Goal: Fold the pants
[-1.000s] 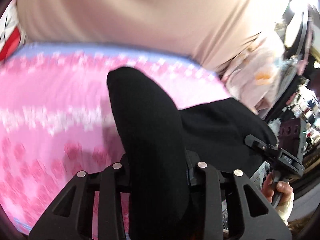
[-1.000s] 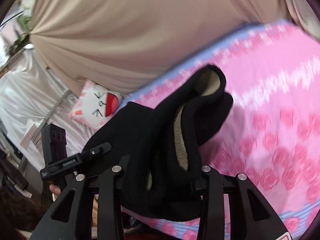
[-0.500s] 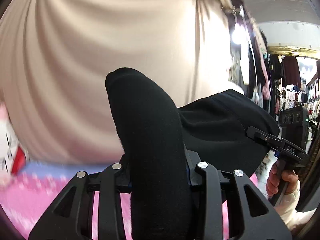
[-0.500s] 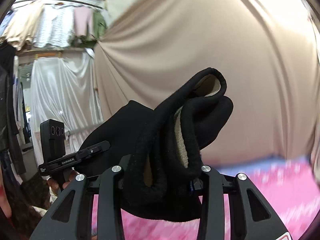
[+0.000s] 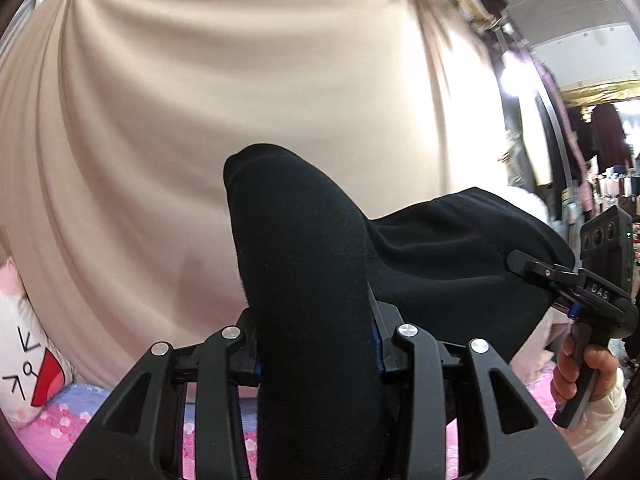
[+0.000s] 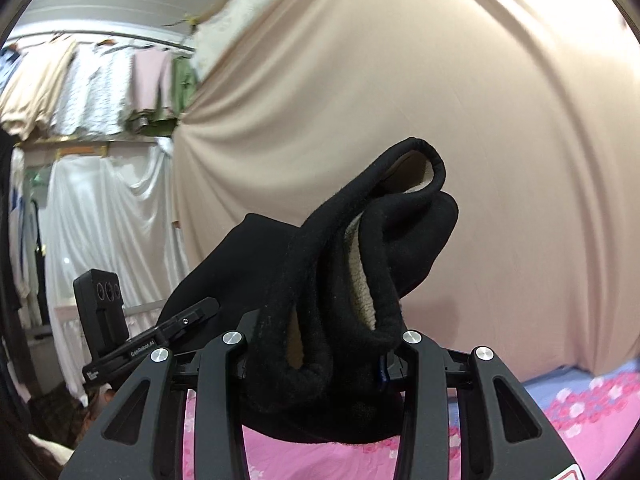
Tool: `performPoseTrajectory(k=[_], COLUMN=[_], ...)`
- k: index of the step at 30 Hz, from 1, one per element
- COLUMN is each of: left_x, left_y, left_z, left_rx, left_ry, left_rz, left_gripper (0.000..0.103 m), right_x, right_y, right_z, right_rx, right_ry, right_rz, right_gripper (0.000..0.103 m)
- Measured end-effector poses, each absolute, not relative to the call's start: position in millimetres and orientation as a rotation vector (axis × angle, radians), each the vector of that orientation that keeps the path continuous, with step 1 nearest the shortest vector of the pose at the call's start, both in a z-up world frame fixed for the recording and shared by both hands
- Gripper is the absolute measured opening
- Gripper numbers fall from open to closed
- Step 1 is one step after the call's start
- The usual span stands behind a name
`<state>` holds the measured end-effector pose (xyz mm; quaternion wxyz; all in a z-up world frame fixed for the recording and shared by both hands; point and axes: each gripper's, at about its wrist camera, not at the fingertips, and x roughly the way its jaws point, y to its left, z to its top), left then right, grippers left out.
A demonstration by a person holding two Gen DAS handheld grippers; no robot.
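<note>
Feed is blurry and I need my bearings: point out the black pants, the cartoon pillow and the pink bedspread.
black pants (image 5: 308,280), left wrist view: the bunched fold rising between the fingers.
cartoon pillow (image 5: 24,364), left wrist view: its white face at the left edge.
pink bedspread (image 6: 580,412), right wrist view: flowered patch at lower right.

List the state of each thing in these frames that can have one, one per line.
Black pants: lifted off the bed, stretched between both grippers.
Left gripper: shut on a bunched pants edge.
Right gripper: shut on the pants, fleece lining showing.
Pink bedsheet: spread flat below.
Beige curtain: hanging, drawn across.
</note>
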<state>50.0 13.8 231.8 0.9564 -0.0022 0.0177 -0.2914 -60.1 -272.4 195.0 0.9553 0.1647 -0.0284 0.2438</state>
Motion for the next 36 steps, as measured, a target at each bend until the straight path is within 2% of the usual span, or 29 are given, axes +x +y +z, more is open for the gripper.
performPoseTrajectory(k=[8, 15, 31, 34, 35, 36], left_x=[146, 215, 279, 278, 281, 282], left_y=[-16, -37, -64, -56, -49, -45], left_z=[176, 101, -36, -51, -56, -60], left_rx=[-0.009, -0.003, -0.010, -0.039, -0.054, -0.069], left_ry=[0.196, 0.363, 0.681, 0.711, 0.729, 0.770], left_rz=[-0.537, -0.507, -0.455, -0.459, -0.453, -0.444], left_gripper=[0.035, 0.036, 0.036, 0.041, 0.047, 0.053], right_x=[38, 109, 185, 186, 185, 181], right_y=[-289, -298, -301, -303, -304, -308], right_z=[131, 50, -94, -111, -114, -119], right_rx=[0.429, 0.531, 0.634, 0.651, 0.649, 0.647], right_ry=[0.076, 0.239, 0.571, 0.621, 0.650, 0.696], right_rz=[0.469, 0.422, 0.327, 0.313, 0.295, 0.254], right_gripper=[0.036, 0.036, 0.036, 0.045, 0.055, 0.060])
